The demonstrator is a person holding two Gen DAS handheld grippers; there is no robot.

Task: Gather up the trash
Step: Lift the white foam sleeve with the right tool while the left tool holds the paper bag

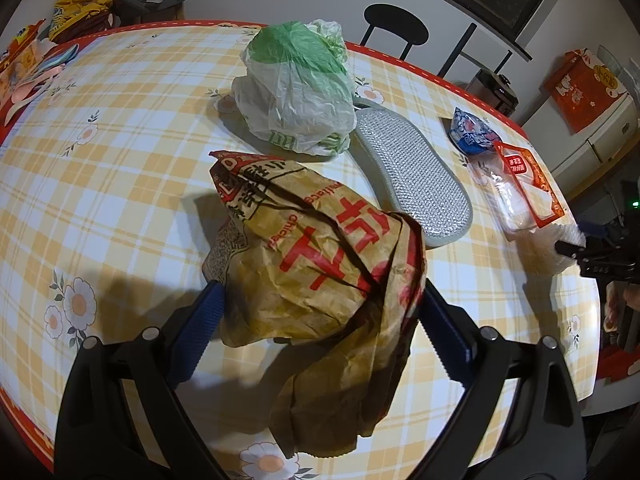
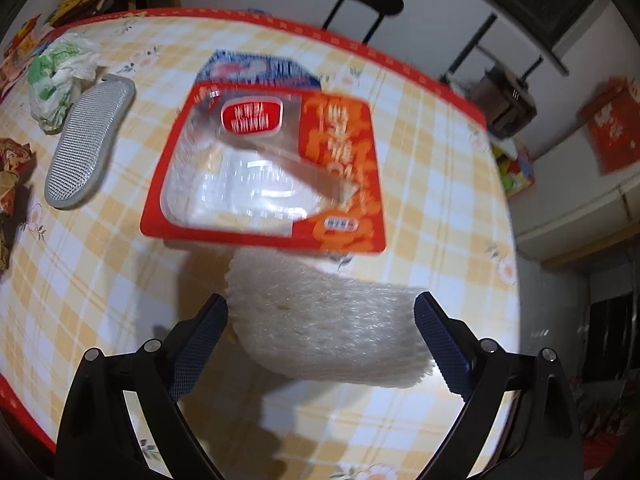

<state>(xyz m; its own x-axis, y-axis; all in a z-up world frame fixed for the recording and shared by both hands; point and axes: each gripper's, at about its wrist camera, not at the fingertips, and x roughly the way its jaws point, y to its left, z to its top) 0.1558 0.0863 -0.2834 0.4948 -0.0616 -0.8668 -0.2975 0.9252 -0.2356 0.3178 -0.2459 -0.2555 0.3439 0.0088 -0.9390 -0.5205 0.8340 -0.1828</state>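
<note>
A crumpled brown paper bag with red print (image 1: 320, 272) lies on the plaid table between the fingers of my left gripper (image 1: 320, 304), which is wide open around it. My right gripper (image 2: 322, 320) is wide open around a white foam net sleeve (image 2: 324, 320). Just beyond the sleeve lies a red and clear plastic food package (image 2: 268, 168), also seen in the left wrist view (image 1: 524, 184). A blue and white wrapper (image 1: 472, 132) and a green and white plastic bag (image 1: 296, 88) lie farther back. The right gripper shows in the left wrist view at the table's right edge (image 1: 576, 250).
A grey shoe insole (image 1: 412, 176) lies between the paper bag and the red package. The table (image 1: 120, 160) has a red border. Colourful clutter (image 1: 24, 64) sits at its far left. A black chair (image 1: 396, 28) stands behind the table, and cabinets (image 1: 600, 136) stand on the right.
</note>
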